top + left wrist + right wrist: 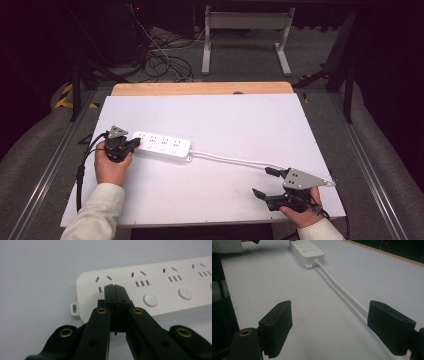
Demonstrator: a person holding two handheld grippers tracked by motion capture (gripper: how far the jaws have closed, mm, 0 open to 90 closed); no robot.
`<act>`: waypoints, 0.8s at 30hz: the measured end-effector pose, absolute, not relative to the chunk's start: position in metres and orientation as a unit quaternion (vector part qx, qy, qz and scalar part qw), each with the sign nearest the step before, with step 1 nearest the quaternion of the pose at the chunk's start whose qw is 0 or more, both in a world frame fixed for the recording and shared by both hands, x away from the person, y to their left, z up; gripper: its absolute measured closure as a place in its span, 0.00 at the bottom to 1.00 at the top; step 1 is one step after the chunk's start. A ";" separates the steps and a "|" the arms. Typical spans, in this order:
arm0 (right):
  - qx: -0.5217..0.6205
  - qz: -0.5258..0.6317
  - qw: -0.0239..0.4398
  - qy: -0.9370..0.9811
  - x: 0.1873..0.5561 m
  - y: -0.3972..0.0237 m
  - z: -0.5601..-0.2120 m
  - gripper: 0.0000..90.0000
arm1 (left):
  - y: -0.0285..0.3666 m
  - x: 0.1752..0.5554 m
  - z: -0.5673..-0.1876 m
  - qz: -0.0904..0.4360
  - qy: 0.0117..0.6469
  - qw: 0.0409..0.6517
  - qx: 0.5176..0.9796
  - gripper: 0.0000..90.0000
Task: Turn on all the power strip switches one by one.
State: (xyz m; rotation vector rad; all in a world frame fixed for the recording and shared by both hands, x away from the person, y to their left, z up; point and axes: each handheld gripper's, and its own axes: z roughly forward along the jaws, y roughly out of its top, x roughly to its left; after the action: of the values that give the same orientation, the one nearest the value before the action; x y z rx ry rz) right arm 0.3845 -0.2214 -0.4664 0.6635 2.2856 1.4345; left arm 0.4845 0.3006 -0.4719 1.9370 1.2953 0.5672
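A white power strip (162, 144) with several sockets and round buttons lies at the table's left middle. Its white cable (227, 159) runs right toward the front right corner. My left gripper (134, 143) is shut, its tips over the strip's near end; in the left gripper view the closed tips (115, 288) rest at the first socket of the power strip (162, 287), nothing between them. My right gripper (264, 182) stands open near the table's front right, next to the cable's end. In the right gripper view its fingers (278, 325) spread wide over bare table, the cable (342, 288) leading to the power strip (308, 251).
The white table top (235, 120) has a wooden strip (200, 88) along its far edge. Metal rails (47, 170) run down both sides. Beyond the table stand a white frame (245, 35) and loose cables (160, 60) on the floor.
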 end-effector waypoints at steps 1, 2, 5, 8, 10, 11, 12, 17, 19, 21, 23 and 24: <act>0.235 0.508 0.181 0.809 0.384 -0.221 -0.466 0.23 | 0.300 0.484 -0.472 0.221 0.503 0.362 0.753 1.00; 0.234 0.509 0.180 0.808 0.384 -0.221 -0.466 0.23 | 0.300 0.484 -0.472 0.221 0.503 0.364 0.752 1.00; 0.235 0.509 0.180 0.808 0.384 -0.222 -0.466 0.23 | 0.299 0.482 -0.473 0.237 0.489 0.368 0.755 1.00; 0.234 0.508 0.181 0.809 0.385 -0.222 -0.466 0.23 | 0.300 0.479 -0.468 0.233 0.500 0.381 0.742 1.00; 0.235 0.507 0.180 0.809 0.385 -0.222 -0.467 0.23 | 0.298 0.476 -0.463 0.233 0.493 0.400 0.737 1.00; 0.235 0.508 0.180 0.809 0.386 -0.222 -0.467 0.23 | 0.296 0.475 -0.461 0.230 0.488 0.406 0.738 1.00; 0.235 0.507 0.180 0.809 0.386 -0.222 -0.467 0.23 | 0.293 0.474 -0.459 0.228 0.483 0.410 0.739 1.00; 0.236 0.506 0.179 0.810 0.386 -0.222 -0.468 0.23 | 0.285 0.470 -0.450 0.226 0.468 0.422 0.743 1.00; 0.235 0.506 0.180 0.810 0.386 -0.222 -0.467 0.23 | 0.284 0.469 -0.447 0.226 0.466 0.425 0.743 1.00; 0.236 0.507 0.180 0.810 0.386 -0.222 -0.467 0.23 | 0.282 0.468 -0.446 0.225 0.464 0.429 0.742 1.00; 0.235 0.506 0.180 0.810 0.386 -0.222 -0.467 0.23 | 0.280 0.468 -0.445 0.225 0.462 0.429 0.743 1.00; 0.235 0.506 0.179 0.810 0.386 -0.222 -0.468 0.23 | 0.280 0.468 -0.444 0.228 0.461 0.427 0.744 1.00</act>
State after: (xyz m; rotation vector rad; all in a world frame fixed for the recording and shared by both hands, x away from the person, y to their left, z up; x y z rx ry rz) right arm 0.3857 -0.2221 -0.4675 0.6653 2.2898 1.4308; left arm 0.4677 0.2802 -0.4440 1.8585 1.1510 0.5688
